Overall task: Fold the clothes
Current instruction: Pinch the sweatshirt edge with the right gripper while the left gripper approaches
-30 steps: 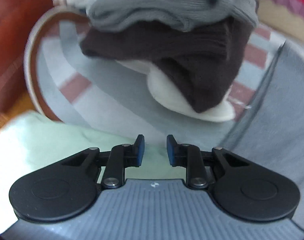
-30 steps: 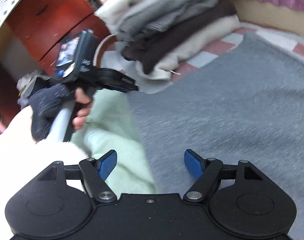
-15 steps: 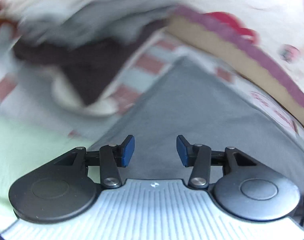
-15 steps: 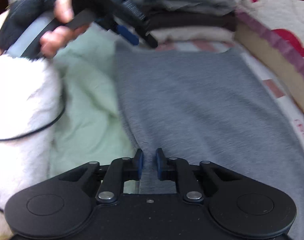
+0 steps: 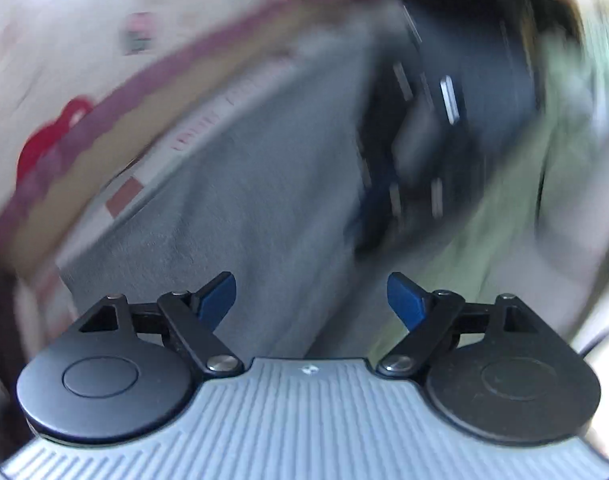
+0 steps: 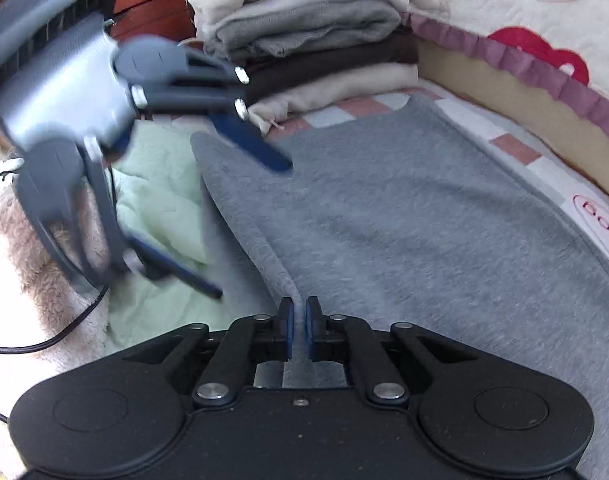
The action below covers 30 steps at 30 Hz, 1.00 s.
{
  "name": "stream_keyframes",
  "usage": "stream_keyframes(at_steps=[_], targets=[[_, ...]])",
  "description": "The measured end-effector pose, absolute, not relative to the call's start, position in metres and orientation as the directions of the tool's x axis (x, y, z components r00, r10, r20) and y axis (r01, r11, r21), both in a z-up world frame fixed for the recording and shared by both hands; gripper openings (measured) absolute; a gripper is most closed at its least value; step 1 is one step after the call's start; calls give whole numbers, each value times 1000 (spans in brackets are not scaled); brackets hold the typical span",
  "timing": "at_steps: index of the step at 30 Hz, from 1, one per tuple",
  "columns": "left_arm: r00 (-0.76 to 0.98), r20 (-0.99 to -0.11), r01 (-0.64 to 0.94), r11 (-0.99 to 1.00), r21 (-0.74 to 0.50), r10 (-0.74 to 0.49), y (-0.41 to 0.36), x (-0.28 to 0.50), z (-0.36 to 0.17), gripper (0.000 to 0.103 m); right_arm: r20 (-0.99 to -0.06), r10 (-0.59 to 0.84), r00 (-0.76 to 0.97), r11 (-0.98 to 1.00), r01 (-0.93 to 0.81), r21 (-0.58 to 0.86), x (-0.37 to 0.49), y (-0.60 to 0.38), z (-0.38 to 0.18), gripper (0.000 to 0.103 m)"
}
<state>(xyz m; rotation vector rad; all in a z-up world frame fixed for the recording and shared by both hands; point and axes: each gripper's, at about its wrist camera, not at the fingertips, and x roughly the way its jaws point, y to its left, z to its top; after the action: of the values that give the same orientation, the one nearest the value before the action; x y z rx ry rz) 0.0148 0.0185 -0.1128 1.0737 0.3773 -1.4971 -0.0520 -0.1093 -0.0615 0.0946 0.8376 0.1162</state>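
Grey knit garment [image 6: 404, 216], soft and limp: right gripper [image 6: 299, 330] pinches its near edge, left gripper [image 5: 311, 296] spread wide, empty; likely sags unless gripped by edges.

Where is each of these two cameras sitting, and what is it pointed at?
Left wrist: rides on the left gripper, jaws wide open, facing blurred across the grey garment toward the other gripper.
Right wrist: rides on the right gripper, pinching the garment's edge, facing the stack of folded clothes.
Shared: grey garment, mint-green cloth, each other's gripper.
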Motion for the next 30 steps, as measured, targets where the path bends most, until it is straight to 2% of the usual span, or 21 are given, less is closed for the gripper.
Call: stream_keyframes(at_steps=[2,3,4,7,10,12,14,18,23,24,26,30], targets=[[194,-792,887,-242,394,-579,9,8,-138,86,-737,132,663,991,-67,116,-54,-109,-62,5],[209,-787,889,-223,401,-580,6,6,-146,93,-737,128,663,992,-68,110,-54,-108,-62,5],[196,-771,908,-185,376,-606,5,7,-146,93,-735,127,666,992,-67,111,-56,-109,-62,5],[176,-754,933,-136,332,-633,7,11,-144,83,-716,163,678,985,-68,160,-64,-118,-58,7],[182,-752,940,-113,323,-634,6,13,-141,83,-727,209,654,975,-80,209,-73,-121,-57,20],[177,-756,949,-93,300,-630,3,14,-141,84,-746,210,632,976,-87,201,-80,-113,-60,39],[167,-761,959,-76,273,-627,3,18,-142,85,-779,184,599,983,-106,151,-86,-100,-66,46],[150,-767,973,-46,228,-624,3,25,-143,85,-838,62,542,986,-166,-35,-104,-72,-80,49],[111,-739,981,-48,190,-664,3,31,-139,83,-834,-57,549,990,-75,-116,-119,-78,-78,45],[91,-726,984,-53,173,-681,5,32,-136,83,-830,-63,555,991,-61,-116,-120,-81,-77,30],[50,-698,987,-69,142,-714,9,32,-131,83,-819,-38,573,998,-12,-55,-121,-93,-73,11],[-40,-654,982,-150,113,-755,15,24,-123,83,-791,6,612,994,81,71,-122,-116,-66,8]])
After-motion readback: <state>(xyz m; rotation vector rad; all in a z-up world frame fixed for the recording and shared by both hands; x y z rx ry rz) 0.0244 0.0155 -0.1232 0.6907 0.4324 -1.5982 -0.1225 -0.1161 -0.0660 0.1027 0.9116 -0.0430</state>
